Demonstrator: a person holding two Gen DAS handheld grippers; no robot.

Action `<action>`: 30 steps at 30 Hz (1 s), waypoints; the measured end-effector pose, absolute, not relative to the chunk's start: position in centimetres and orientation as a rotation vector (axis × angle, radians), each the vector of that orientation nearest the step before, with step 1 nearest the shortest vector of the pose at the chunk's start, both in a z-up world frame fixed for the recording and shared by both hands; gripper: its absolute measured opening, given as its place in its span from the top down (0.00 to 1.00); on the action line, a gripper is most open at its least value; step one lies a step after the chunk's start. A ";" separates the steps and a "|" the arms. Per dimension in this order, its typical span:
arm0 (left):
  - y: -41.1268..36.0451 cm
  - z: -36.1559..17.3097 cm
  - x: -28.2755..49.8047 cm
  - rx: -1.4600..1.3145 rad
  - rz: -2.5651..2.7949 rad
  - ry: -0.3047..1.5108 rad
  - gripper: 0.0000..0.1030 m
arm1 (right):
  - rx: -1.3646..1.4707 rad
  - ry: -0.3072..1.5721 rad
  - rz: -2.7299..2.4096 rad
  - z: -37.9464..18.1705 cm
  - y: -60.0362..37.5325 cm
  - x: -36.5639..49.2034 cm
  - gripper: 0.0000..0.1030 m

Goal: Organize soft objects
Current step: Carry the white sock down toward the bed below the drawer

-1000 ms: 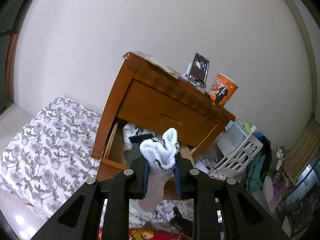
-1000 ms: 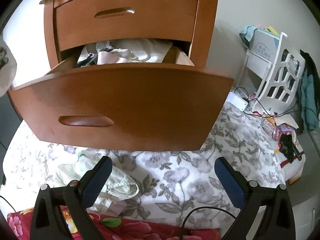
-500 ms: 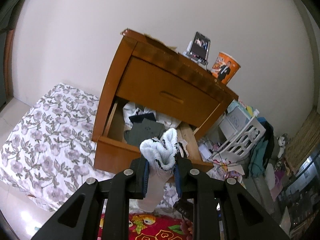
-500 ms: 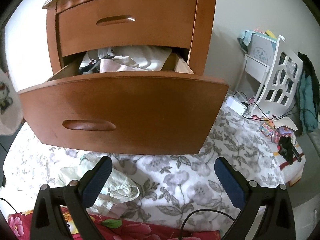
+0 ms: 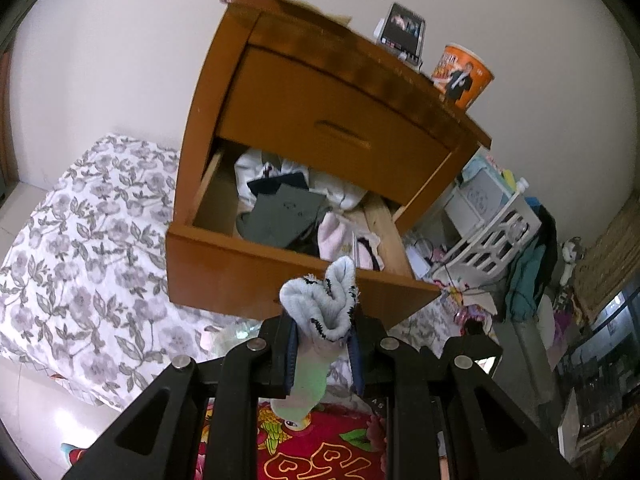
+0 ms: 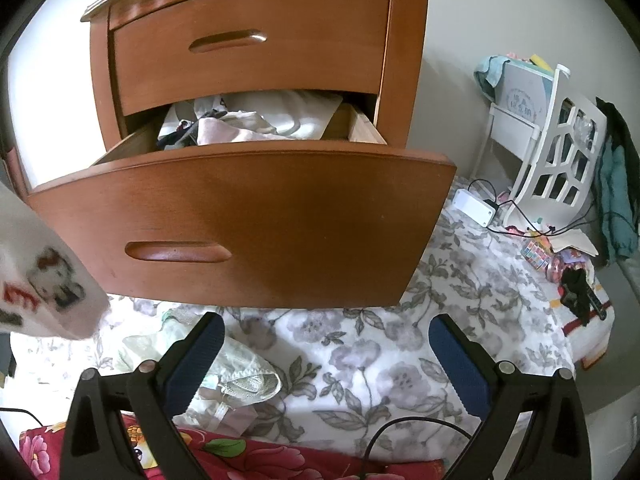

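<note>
left wrist: sock (image 5: 320,312) gripped | right wrist: sock (image 6: 44,280) blurred, perhaps printed

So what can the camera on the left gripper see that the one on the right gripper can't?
Only the left wrist view shows the left gripper clamped on a pale blue sock, plus the nightstand's top with a phone and an orange cup.

Only the right wrist view shows the right gripper, open with nothing between its pads, above a pale garment lying on the bedding.

Both show the open drawer stuffed with clothes, the closed upper drawer, the flowered sheet and the white rack.
</note>
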State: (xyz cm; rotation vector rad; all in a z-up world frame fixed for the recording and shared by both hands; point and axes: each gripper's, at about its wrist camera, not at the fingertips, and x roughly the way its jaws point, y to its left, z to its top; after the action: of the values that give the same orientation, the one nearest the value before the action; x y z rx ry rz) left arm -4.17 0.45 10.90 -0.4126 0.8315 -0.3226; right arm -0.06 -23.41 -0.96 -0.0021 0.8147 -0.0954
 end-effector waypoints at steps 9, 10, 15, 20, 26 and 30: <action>-1.6 7.4 -2.4 -0.382 -0.331 0.936 0.78 | 0.011 0.817 -0.092 -1.0 -23.6 -0.1 0.00; -1.9 6.8 -2.2 -0.380 -0.333 0.951 0.78 | 0.012 0.819 -0.091 -1.0 -23.6 -0.1 0.00; -3.0 4.7 -1.3 -0.377 -0.345 1.010 0.78 | 0.022 0.829 -0.087 -1.2 -23.8 0.1 0.00; -4.0 3.1 -0.6 -0.376 -0.377 1.050 0.78 | 0.031 0.843 -0.083 -1.5 -24.0 0.3 0.00; -5.2 1.8 0.3 -0.393 -0.441 1.087 0.78 | 0.028 0.853 -0.079 -1.6 -23.9 0.5 0.00; -5.4 0.6 0.9 -0.391 -0.443 1.114 0.78 | 0.027 0.863 -0.077 -1.8 -23.9 0.6 0.00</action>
State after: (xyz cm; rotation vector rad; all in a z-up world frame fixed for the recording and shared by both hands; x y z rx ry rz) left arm 0.86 -5.43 0.55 -0.3907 1.1142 -0.4427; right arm 0.64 -23.89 -1.78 0.0274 0.8626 -0.0766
